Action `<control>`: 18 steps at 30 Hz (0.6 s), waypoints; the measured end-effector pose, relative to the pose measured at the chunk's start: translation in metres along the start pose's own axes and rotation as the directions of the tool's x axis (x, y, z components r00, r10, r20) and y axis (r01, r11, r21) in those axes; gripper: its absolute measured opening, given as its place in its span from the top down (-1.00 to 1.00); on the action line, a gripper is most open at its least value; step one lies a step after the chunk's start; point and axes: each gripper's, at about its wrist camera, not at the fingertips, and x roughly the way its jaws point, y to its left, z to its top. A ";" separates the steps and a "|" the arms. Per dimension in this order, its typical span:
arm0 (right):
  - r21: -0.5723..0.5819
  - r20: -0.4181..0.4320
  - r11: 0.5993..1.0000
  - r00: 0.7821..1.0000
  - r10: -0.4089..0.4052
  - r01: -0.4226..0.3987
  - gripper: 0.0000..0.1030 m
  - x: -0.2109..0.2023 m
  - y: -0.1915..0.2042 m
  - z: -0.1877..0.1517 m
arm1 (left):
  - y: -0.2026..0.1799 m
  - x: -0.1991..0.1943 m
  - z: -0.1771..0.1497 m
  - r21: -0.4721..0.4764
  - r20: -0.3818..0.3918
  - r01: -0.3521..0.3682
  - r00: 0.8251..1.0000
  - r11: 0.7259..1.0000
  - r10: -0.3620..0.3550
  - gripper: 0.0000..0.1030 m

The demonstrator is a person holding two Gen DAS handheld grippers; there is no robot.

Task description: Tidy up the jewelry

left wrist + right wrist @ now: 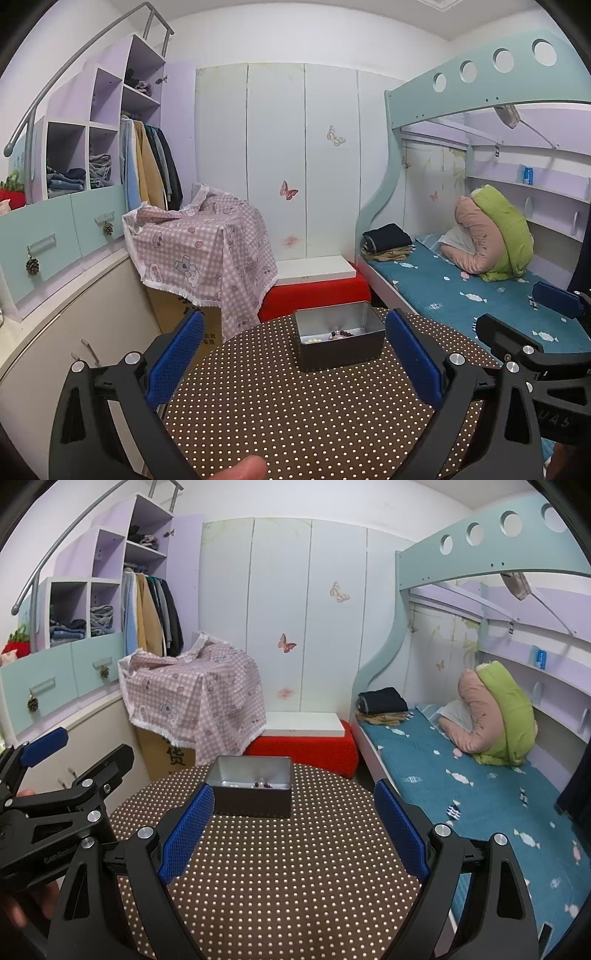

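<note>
A round table (295,406) with a dotted brown cover fills the foreground. 1 bed (461,295) stands just beside its right edge and 1 cloth-draped box (199,251) near its left edge. 1 metal tin (338,334) sits on the far half of the table, clear cover on all sides. Beads (341,334) lie inside the tin. 2 claws hover above the near half: the left gripper (295,358) and the right gripper (295,830), both spread wide, holding and touching nothing.

Matt metal tin (340,341) (shiny inside) on dotted cloth (295,406).
</note>
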 end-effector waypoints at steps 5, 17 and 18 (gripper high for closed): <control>0.000 0.000 1.000 1.000 0.001 -0.001 -0.66 0.000 0.000 0.000 | 0.001 0.000 0.001 -0.005 0.001 0.000 1.000 1.000 0.000 -0.85; -0.001 0.001 1.000 1.000 0.001 -0.001 -0.66 -0.001 0.000 -0.001 | 0.001 0.000 0.001 0.004 0.005 -0.001 1.000 1.000 0.001 -0.85; -0.001 0.001 1.000 1.000 0.000 0.000 -0.66 -0.001 0.001 -0.001 | 0.001 -0.001 0.001 0.009 0.013 0.001 1.000 1.000 -0.001 -0.85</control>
